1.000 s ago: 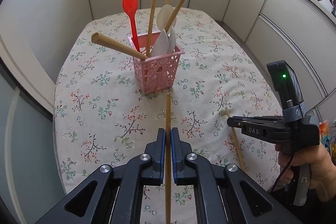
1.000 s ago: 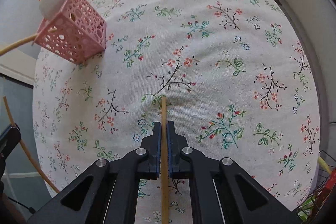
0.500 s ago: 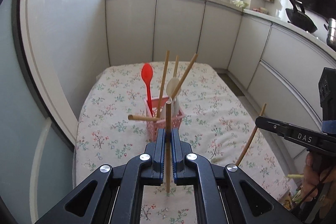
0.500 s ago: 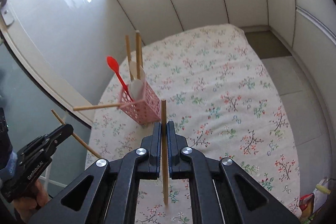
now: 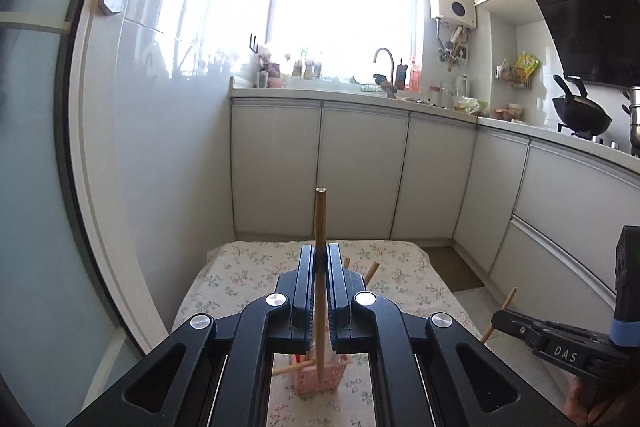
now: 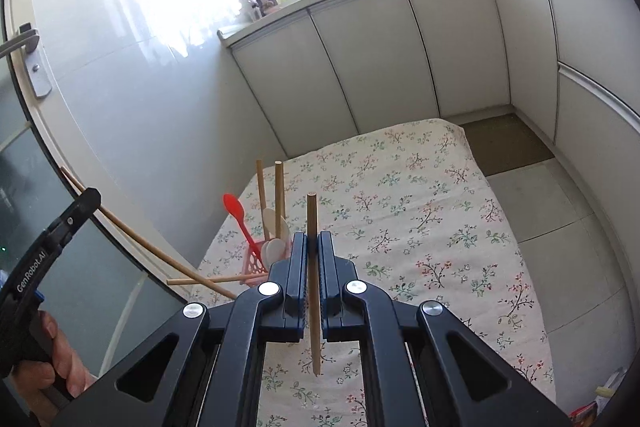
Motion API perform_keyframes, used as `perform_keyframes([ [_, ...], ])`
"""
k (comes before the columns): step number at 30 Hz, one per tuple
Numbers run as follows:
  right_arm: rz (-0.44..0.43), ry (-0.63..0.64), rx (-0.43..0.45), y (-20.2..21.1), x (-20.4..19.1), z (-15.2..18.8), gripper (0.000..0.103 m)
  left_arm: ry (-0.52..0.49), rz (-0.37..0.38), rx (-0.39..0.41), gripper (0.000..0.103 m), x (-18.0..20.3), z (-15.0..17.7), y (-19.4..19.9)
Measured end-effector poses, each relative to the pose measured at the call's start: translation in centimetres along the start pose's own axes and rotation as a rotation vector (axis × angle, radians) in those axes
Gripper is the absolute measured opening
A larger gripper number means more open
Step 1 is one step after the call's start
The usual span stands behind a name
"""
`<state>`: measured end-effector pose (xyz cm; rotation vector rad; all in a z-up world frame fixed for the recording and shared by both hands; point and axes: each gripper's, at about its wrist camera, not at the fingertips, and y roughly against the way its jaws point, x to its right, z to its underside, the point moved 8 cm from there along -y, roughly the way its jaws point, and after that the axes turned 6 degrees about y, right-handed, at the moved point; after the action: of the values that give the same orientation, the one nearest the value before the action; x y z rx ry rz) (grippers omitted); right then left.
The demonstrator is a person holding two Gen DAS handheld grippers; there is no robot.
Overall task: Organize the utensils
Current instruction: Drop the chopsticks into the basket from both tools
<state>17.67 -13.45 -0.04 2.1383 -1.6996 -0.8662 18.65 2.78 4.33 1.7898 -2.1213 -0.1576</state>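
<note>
Claws both clamped: left claw [image 5: 319, 291] and right claw [image 6: 313, 267] each grip an upright chopstick [image 6: 313, 267]; pink basket [image 6: 253, 265] lies below-left of right claw, nearer the left.

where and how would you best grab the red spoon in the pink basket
Grip the red spoon on its thin straight handle just below the bowl, coming down from above. It stands tilted in the pink basket with the bowl up and its lower end hidden inside, so only the upper handle is free. Close across the narrow handle from the side away from the white spoons and chopsticks beside it.
</note>
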Motion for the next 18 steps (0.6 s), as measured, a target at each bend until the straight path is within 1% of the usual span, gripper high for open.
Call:
perform_keyframes([
  [3, -0.002, -0.004, 0.006, -0.3, 0.5, -0.5, 0.005, 0.003, -0.018, 0.021, 0.005, 0.0, -0.4, -1.2],
  [8, -0.005, -0.008, 0.012, -0.6, 1.1, -1.1, 0.005, -0.004, -0.038, 0.011, 0.005, -0.3, 0.3, -3.9],
  [13, -0.013, -0.007, 0.017, -0.8, 1.2, -1.3, 0.005, 0.012, -0.051, -0.041, 0.005, -0.9, 1.6, -6.4],
  [18, -0.019, -0.013, 0.014, -1.0, 1.2, -1.2, 0.005, 0.026, -0.065, -0.124, 0.005, -1.3, 3.2, -9.0],
])
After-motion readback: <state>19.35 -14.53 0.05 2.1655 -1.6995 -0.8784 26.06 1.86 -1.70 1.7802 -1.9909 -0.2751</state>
